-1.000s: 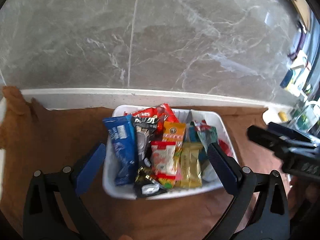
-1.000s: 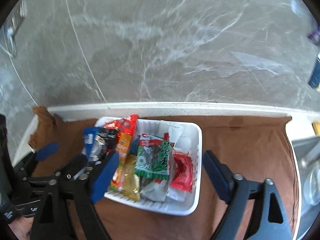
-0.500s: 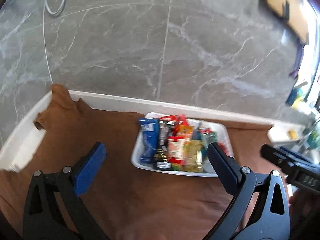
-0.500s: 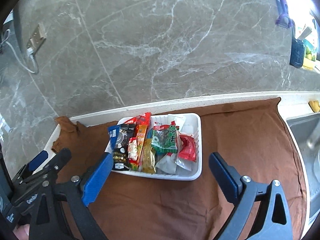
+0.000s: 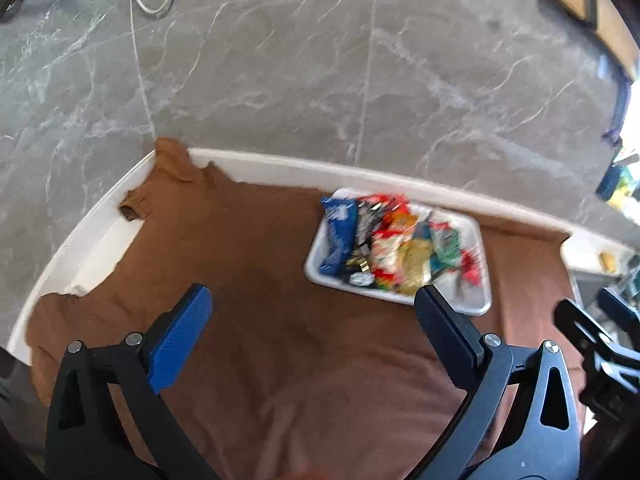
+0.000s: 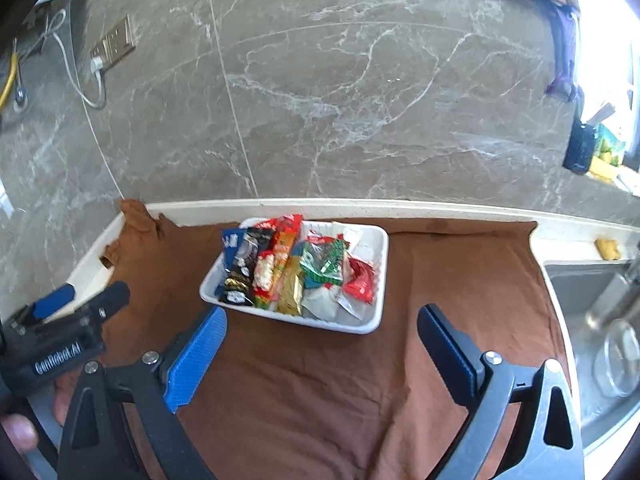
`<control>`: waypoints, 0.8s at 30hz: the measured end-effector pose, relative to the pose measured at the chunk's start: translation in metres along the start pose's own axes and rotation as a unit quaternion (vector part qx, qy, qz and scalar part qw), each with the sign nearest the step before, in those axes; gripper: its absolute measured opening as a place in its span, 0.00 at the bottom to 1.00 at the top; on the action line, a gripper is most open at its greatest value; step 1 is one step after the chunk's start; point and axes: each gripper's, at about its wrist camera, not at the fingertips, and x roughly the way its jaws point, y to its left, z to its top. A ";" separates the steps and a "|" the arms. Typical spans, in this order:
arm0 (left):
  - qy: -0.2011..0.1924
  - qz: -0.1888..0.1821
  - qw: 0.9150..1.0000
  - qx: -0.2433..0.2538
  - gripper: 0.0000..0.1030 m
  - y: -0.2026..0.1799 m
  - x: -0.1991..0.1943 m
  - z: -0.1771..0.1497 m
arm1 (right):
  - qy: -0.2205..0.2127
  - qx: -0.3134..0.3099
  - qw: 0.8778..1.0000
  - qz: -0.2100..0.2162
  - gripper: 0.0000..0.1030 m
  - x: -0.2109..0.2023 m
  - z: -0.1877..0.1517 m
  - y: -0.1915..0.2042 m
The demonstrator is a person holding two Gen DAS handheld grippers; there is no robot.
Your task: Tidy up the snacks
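Cloth brown, covering counter; marble wall behind; sink right.

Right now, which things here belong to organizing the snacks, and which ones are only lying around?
For the job:
white tray
snack packets
left claw, open
right claw, open

Only lying around:
brown cloth
sink
wall socket
yellow sponge

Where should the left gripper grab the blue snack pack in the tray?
Probably the blue snack pack's raised far end, from above: it lies lengthwise along the white tray's left wall, top edge sticking above the rim, neighbours crowding its right side.
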 end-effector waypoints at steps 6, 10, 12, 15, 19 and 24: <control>0.024 0.000 0.999 0.026 1.00 0.007 0.018 -0.002 | 0.024 0.017 0.999 -0.025 0.96 0.003 -0.006 0.012; 0.031 -0.021 0.998 0.044 1.00 0.004 0.028 -0.003 | 0.036 0.015 0.998 -0.043 0.96 0.004 -0.011 0.020; 0.031 -0.031 0.998 0.053 1.00 0.003 0.029 -0.003 | 0.038 0.020 0.998 -0.049 0.96 0.003 -0.012 0.022; 0.030 -0.039 0.997 0.061 1.00 0.001 0.030 -0.003 | 0.043 0.025 0.997 -0.057 0.96 0.003 -0.013 0.024; 0.029 -0.049 0.996 0.070 1.00 -0.001 0.030 -0.002 | 0.045 0.032 0.996 -0.067 0.96 0.000 -0.015 0.024; 0.030 -0.054 0.995 0.083 1.00 -0.006 0.029 -0.002 | 0.045 0.038 0.996 -0.072 0.96 -0.003 -0.016 0.023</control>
